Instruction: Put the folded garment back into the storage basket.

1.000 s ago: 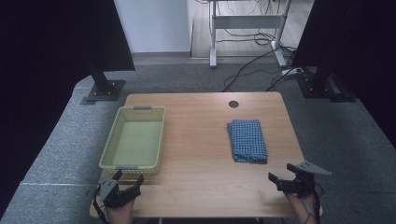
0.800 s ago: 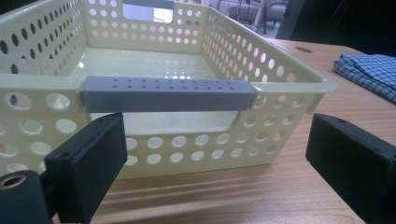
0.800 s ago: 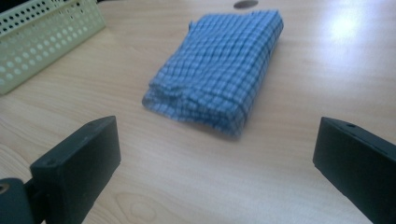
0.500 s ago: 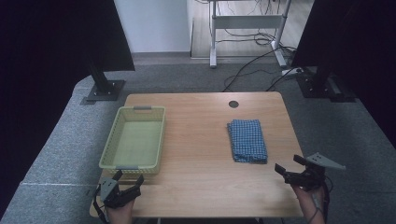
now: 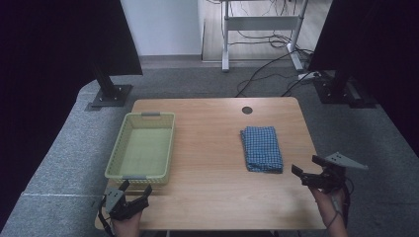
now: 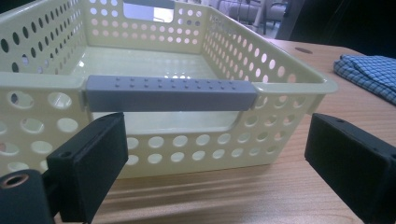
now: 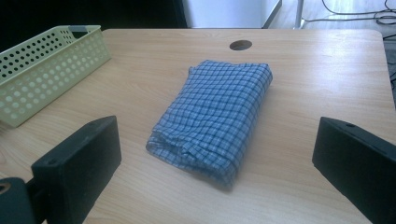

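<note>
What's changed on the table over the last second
The right tongs slid outward to the right, past the table edge, open and empty. Nothing was grasped or released. The left tongs stayed open near the basket, and the folded checked cloth did not move.

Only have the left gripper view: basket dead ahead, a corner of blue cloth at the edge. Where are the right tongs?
Observer: The right tongs hover near the table's right edge, on the person's side of the cloth, not touching it.
Operator: Open?
Observer: Yes. The right gripper view shows the jaws wide apart, nothing between them.
Operator: Cloth state?
Observer: Folded into a neat rectangle, lying flat, well apart from the basket.
</note>
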Tool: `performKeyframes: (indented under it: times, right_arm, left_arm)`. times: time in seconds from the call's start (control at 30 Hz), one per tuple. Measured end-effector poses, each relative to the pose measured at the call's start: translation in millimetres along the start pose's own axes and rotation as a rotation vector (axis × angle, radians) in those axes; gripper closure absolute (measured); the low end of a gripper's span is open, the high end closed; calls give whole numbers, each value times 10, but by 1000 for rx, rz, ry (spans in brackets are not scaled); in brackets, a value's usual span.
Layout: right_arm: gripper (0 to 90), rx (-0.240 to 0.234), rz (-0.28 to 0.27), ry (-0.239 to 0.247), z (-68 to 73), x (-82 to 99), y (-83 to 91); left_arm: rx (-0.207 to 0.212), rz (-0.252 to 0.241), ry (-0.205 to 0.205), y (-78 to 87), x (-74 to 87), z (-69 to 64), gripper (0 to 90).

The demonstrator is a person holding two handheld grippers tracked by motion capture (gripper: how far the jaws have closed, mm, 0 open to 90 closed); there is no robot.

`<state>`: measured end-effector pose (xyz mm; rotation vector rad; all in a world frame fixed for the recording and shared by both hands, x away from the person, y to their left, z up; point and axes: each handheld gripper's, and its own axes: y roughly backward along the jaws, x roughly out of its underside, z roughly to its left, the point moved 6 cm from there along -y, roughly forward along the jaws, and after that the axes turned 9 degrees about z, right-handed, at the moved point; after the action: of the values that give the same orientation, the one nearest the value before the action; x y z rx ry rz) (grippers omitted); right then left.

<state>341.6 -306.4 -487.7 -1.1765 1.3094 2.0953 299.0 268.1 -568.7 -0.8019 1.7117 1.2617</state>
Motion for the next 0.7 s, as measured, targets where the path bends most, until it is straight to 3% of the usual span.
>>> performKeyframes:
  times: [0.5, 0.7]
  right_arm:
    - [10, -10, 9, -15, -64, -325, -55]
    - [14, -5, 36, -5, -63, -473, -185]
  left_arm:
    - [-7, 5, -4, -3, 1, -1, 61]
    - [-2, 8, -10, -7, 1, -7, 61]
